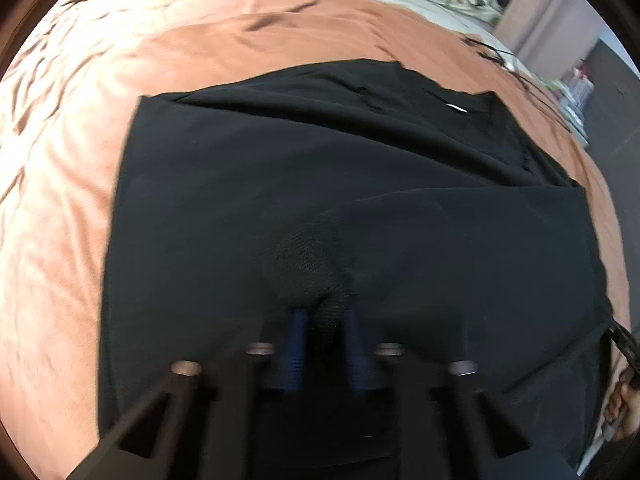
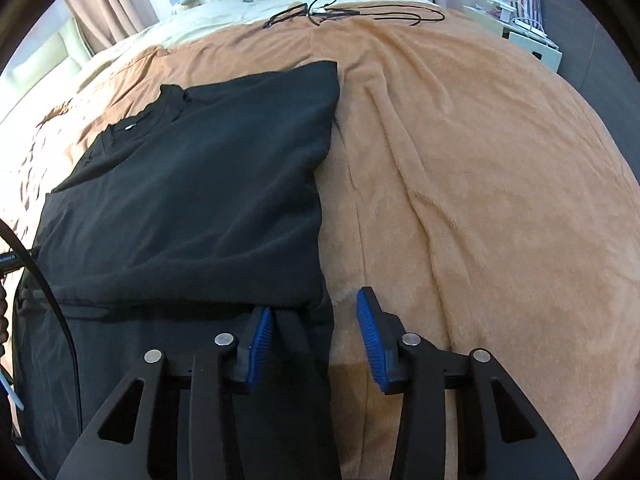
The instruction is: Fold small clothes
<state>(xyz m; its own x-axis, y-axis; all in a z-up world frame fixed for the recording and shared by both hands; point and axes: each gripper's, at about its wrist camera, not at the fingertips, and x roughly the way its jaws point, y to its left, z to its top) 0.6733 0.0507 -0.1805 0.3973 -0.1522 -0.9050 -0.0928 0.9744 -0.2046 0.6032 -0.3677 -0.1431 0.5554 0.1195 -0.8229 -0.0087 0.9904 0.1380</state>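
Black shirt (image 2: 192, 184) on brown blanket (image 2: 480, 180), left gripper (image 1: 325, 320) angled down pinching its fabric, right gripper (image 2: 316, 312) spread over its edge.

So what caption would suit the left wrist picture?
Left gripper pinching a bunch of a black shirt spread on a brown blanket.

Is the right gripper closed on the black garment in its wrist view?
No. The right gripper has a clear gap between its blue pads, which straddle the black garment edge without pinching it.
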